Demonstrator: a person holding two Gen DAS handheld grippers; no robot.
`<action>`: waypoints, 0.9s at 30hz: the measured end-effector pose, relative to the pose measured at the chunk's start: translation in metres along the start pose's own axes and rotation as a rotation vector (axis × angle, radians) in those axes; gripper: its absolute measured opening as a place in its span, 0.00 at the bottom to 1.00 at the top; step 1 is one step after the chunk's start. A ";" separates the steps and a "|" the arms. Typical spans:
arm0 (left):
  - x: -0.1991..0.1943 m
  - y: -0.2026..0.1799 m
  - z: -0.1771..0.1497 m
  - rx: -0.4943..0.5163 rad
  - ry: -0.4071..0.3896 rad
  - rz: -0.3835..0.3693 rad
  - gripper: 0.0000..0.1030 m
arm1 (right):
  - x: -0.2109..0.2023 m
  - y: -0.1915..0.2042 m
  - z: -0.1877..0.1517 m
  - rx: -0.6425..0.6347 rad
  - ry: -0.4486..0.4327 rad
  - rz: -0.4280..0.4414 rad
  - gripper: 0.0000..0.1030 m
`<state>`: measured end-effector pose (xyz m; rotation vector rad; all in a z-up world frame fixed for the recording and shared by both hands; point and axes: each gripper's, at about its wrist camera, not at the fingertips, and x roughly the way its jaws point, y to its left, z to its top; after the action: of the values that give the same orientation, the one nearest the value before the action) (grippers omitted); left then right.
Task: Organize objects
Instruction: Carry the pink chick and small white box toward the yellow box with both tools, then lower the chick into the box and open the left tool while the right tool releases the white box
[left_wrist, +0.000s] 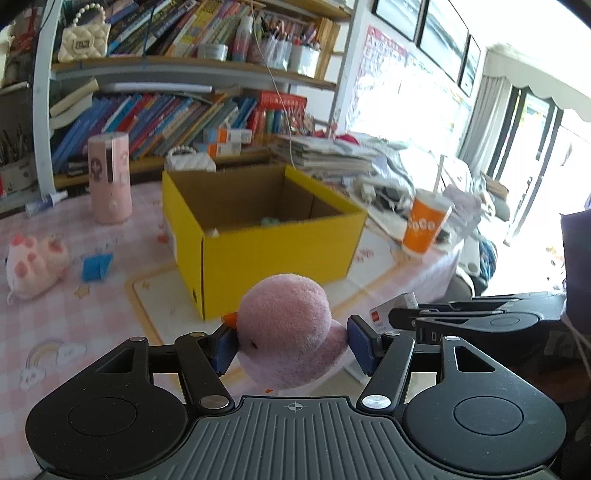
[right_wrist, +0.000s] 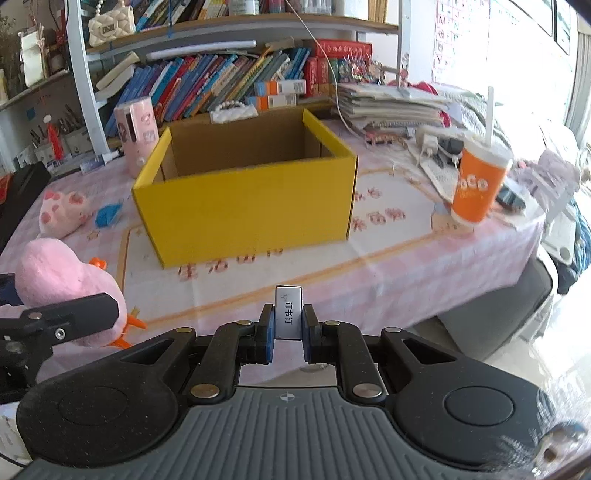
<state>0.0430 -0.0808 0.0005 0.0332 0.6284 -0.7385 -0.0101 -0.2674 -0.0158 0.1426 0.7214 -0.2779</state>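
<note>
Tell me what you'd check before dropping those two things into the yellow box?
1. Left gripper clamped on the pink plush toy: ok.
2. Right gripper clamped on the small staple box: ok.
3. Yellow box open on top: ok.
4. Room inside the box: ok; a couple of small items lie at the bottom.
5. Either gripper over the opening yet: not ok; both are short of the box.
6. Orange cup clear of the path: ok; it stands off to the right.

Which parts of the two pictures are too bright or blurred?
Left wrist view: the window is blown out white, the cup slightly smeared. Right wrist view: glare washes the right edge and the cup is blurred; the box is fairly sharp. Both bend straight lines.
</note>
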 end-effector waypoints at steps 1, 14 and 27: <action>0.002 0.000 0.006 -0.003 -0.013 0.003 0.60 | 0.002 -0.002 0.006 -0.006 -0.010 0.003 0.13; 0.046 -0.006 0.076 0.008 -0.146 0.084 0.60 | 0.028 -0.027 0.098 -0.080 -0.191 0.080 0.13; 0.109 -0.002 0.094 0.028 -0.089 0.195 0.60 | 0.092 -0.036 0.150 -0.174 -0.188 0.166 0.13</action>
<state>0.1526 -0.1719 0.0183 0.0855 0.5215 -0.5565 0.1393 -0.3540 0.0333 0.0101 0.5403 -0.0674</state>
